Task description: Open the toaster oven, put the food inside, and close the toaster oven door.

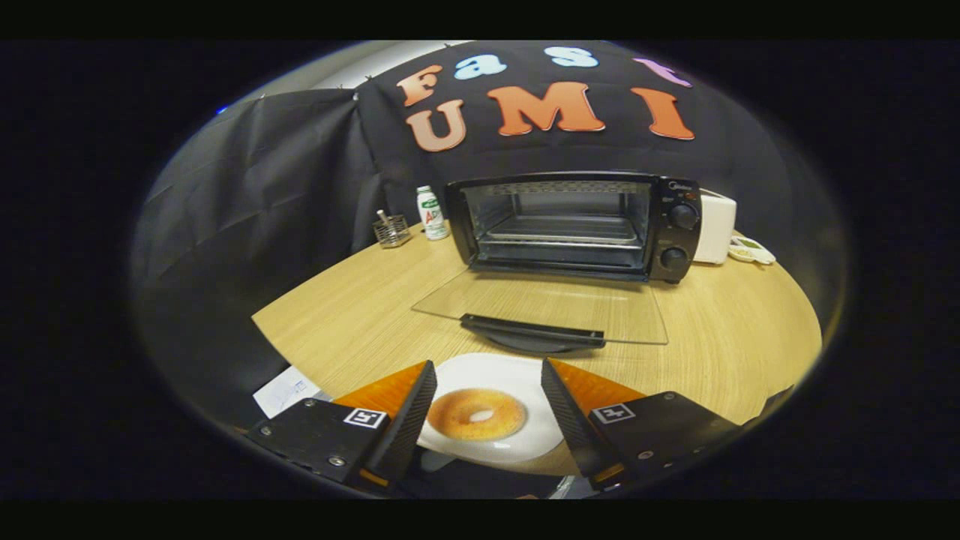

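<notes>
The tool is spread wide, its fingers standing on either side of a white plate and touching nothing. On the plate lies a bagel, between the fingers. The plate sits at the near edge of the wooden counter. Just beyond it, the toaster oven's glass door is folded down flat, with its dark handle toward the plate. Behind the door, the toaster oven stands open with a wire rack inside. Left of the oven stand a small bottle and a wire basket holding a few thin sticks.
</notes>
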A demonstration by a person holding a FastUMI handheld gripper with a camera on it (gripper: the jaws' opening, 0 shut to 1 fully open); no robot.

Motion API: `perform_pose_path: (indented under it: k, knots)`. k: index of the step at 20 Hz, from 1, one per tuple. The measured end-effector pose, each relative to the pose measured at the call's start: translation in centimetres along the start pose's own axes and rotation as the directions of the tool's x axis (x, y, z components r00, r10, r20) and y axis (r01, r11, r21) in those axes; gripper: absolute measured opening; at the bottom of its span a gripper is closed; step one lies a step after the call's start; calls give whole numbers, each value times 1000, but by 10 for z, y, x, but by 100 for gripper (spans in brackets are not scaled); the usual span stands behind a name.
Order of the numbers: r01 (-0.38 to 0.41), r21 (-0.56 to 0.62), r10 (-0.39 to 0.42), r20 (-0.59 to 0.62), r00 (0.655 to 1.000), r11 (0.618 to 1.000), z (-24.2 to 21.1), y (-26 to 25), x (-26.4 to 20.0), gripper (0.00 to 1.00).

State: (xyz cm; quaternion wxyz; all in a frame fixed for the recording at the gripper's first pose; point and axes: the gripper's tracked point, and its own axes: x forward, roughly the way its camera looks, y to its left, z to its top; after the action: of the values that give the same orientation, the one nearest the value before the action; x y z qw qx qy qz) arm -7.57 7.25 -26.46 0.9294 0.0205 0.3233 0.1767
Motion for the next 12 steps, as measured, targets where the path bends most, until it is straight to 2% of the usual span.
perform_pose_path:
  k: [4,9,12]
  knots:
    - [-51,-42,49,-41,998,998,-23,9,-8,85]
    - [-19,-90,9,-111,994,996,-47,1,0,85]
    - [-11,-108,-1,-111,994,994,-48,-1,3,85]
